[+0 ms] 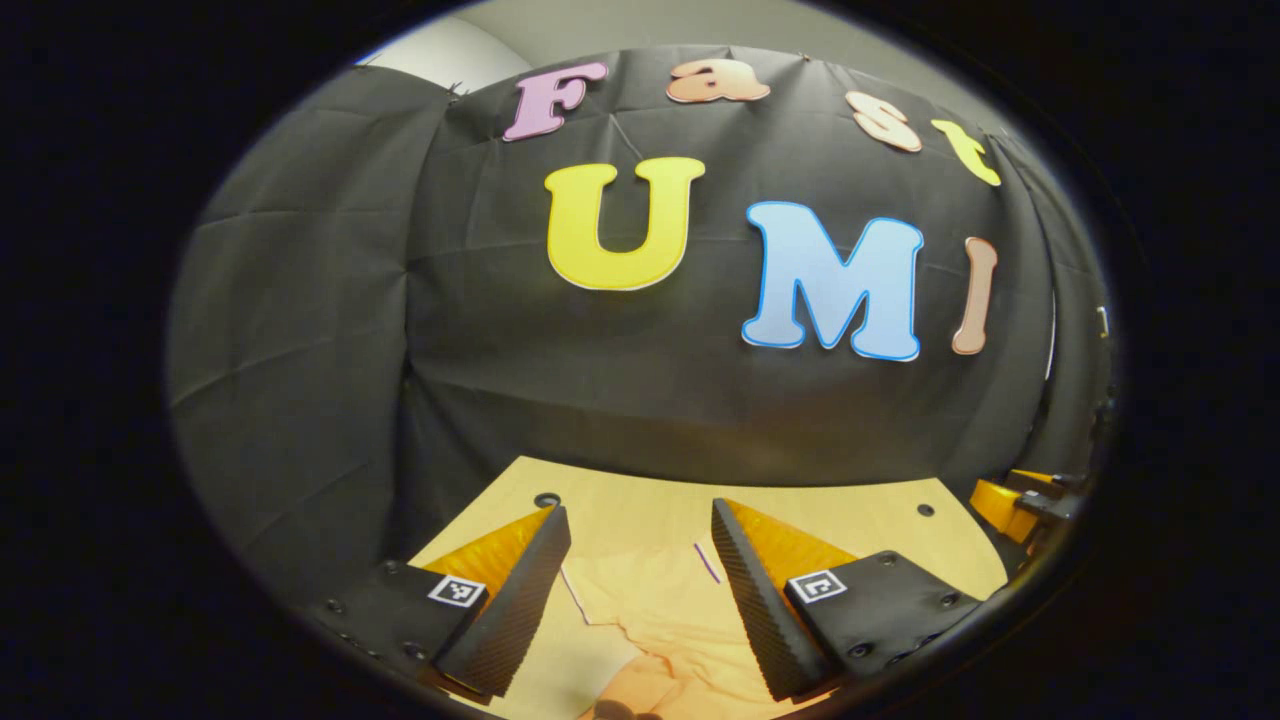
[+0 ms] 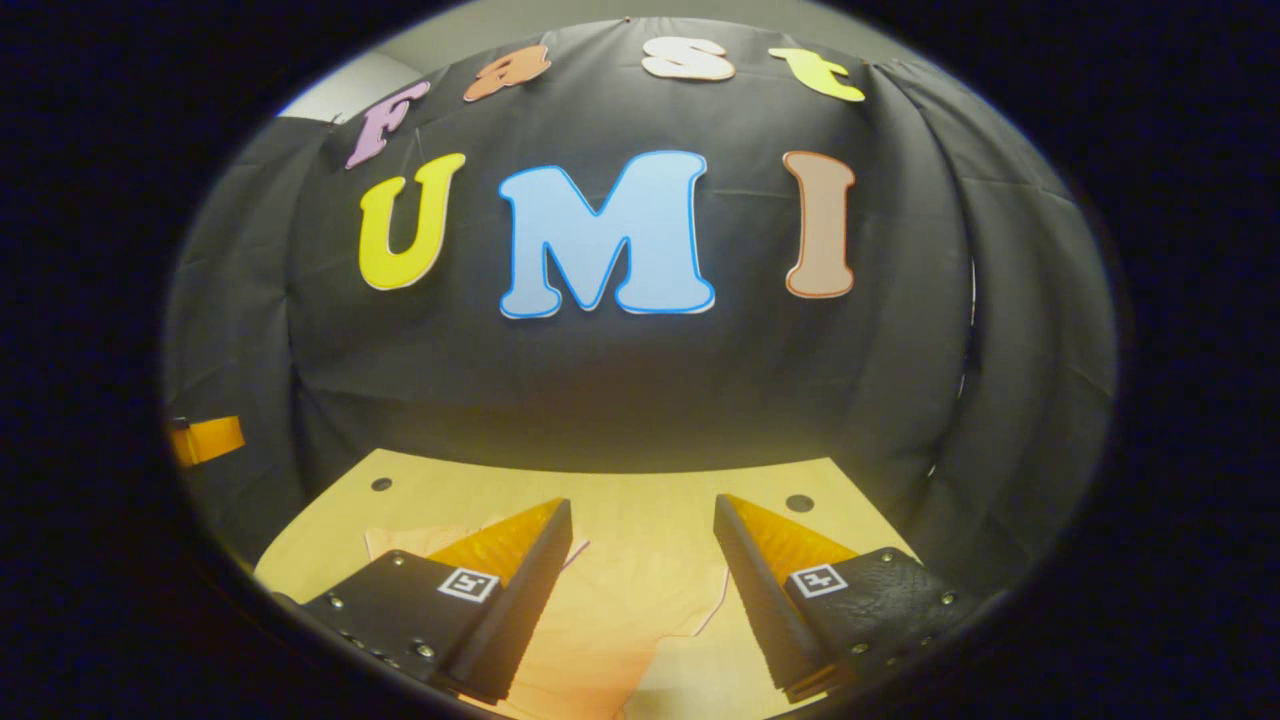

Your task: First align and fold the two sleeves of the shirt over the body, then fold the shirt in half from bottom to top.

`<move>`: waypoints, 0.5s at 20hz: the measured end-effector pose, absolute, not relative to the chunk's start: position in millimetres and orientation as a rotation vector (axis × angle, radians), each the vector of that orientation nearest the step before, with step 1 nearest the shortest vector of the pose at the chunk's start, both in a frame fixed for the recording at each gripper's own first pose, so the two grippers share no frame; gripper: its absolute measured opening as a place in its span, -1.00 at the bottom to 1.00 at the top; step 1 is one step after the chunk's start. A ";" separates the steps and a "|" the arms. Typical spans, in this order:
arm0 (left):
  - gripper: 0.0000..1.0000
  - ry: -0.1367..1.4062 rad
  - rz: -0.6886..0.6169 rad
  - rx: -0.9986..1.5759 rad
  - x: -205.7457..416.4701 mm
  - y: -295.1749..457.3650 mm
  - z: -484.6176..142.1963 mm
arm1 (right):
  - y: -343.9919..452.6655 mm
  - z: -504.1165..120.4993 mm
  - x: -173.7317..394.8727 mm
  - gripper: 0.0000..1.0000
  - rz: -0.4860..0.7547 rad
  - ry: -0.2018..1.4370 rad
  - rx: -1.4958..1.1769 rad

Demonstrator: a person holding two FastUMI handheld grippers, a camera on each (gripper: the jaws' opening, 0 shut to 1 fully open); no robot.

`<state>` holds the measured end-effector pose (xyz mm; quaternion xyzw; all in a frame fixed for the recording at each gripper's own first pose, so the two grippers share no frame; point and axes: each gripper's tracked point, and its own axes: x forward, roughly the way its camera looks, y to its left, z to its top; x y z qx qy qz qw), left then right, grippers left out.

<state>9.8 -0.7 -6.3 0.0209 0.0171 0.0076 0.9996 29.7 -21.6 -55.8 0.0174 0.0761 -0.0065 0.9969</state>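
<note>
Both grippers are held above a table point(image 1: 880, 520) in the booth, each with its fingers spread wide and nothing between them. A pale shirt point(image 1: 650, 600) is seen laid on the table below the left gripper point(image 1: 640, 540), its cloth showing between the fingers and running off the bottom edge. In the right gripper view the shirt point(image 2: 640, 600) is likewise seen under the right gripper point(image 2: 640, 540), with a curved edge lying near the right finger. The far gripper's body is glimpsed at each view's side.

No sleeve is judged to have been folded yet. Little contrast is offered between cloth and tabletop, so a sleeve edge could be misjudged and missed. If two layers are pinched together, the body could be dragged along and the alignment spoiled.
</note>
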 end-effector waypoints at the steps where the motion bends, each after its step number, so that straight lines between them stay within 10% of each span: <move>1: 0.89 0.036 0.016 0.044 11.4 0.3 -6.9 | -24.3 -62.1 33.4 0.81 -0.017 0.169 0.045; 10: 0.89 0.067 0.022 0.060 16.7 1.8 -13.9 | -57.1 -154.6 81.7 0.82 -0.058 0.408 0.111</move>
